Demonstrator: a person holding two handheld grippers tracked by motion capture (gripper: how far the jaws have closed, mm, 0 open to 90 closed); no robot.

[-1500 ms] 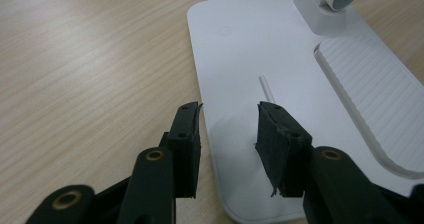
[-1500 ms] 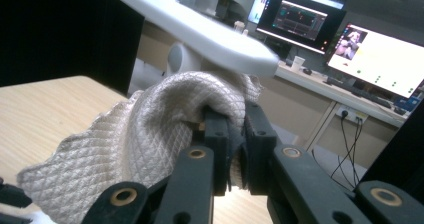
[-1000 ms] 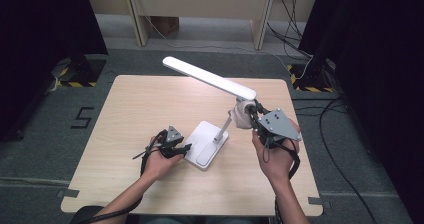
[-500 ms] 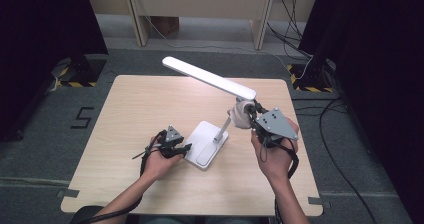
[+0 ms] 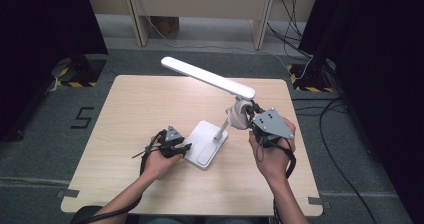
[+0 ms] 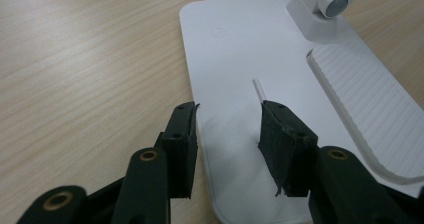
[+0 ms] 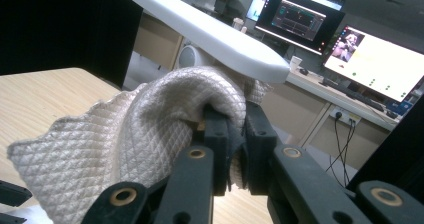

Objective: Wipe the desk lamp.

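A white desk lamp stands on the wooden table [image 5: 135, 104], its flat base [image 5: 202, 144] near the middle and its long head [image 5: 207, 77] slanting up to the left. My left gripper [image 5: 186, 147] lies low at the base's left edge. In the left gripper view its jaws [image 6: 227, 114] have just been closing; they stand apart over the base [image 6: 240, 49], with its edge between them and no pad pressing. My right gripper [image 5: 248, 119] is shut on a quilted cream cloth [image 7: 125, 129], held against the lamp's joint under the head [image 7: 210, 34].
The lamp's thin stem [image 5: 220, 130] rises between the two hands. Cables run over the grey floor at the right [image 5: 345, 134]. A "5" is marked on the floor at the left [image 5: 81, 117]. Lit monitors [image 7: 375, 59] stand beyond the table.
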